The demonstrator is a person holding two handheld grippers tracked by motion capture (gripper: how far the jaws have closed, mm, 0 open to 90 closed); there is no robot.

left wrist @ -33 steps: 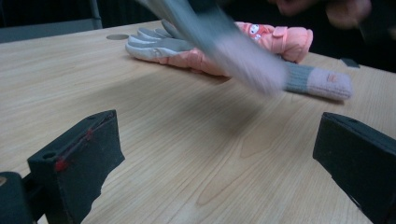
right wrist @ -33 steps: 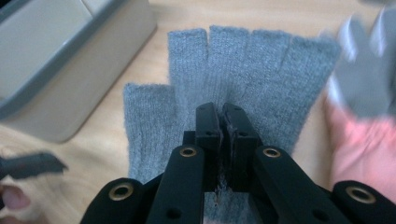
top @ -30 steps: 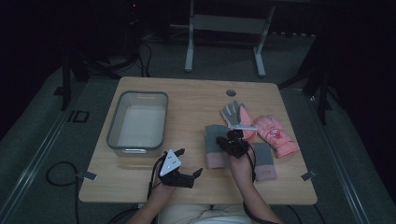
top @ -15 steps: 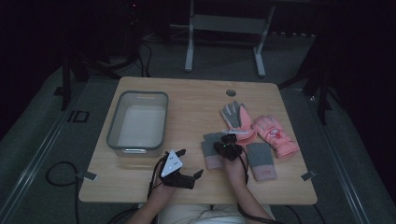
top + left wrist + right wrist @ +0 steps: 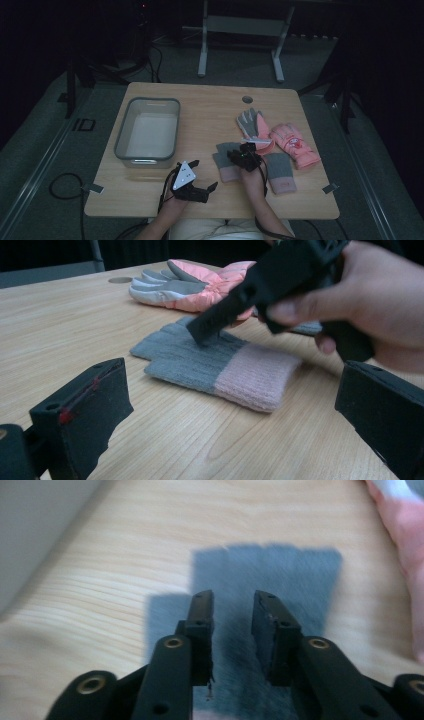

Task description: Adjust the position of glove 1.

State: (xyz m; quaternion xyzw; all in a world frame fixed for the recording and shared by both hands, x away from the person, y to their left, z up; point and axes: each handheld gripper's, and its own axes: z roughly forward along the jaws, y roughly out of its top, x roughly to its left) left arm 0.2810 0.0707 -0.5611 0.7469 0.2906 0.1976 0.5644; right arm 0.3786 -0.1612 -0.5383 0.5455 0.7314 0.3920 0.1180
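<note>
Forearms come in over the surface's (image 5: 210, 107) near edge. The right hand-held gripper (image 5: 245, 154) points steeply down, its tips on the grey part of the grey-and-pink knit glove (image 5: 215, 365) lying flat near the middle of the near edge. Its jaws have just been opening; they stand a little apart, with only the glove's flat fabric under the gap and nothing pinched. The left hand-held gripper (image 5: 200, 182) lies low by the near edge, left of that glove and apart from it, its jaws wide and empty.
</note>
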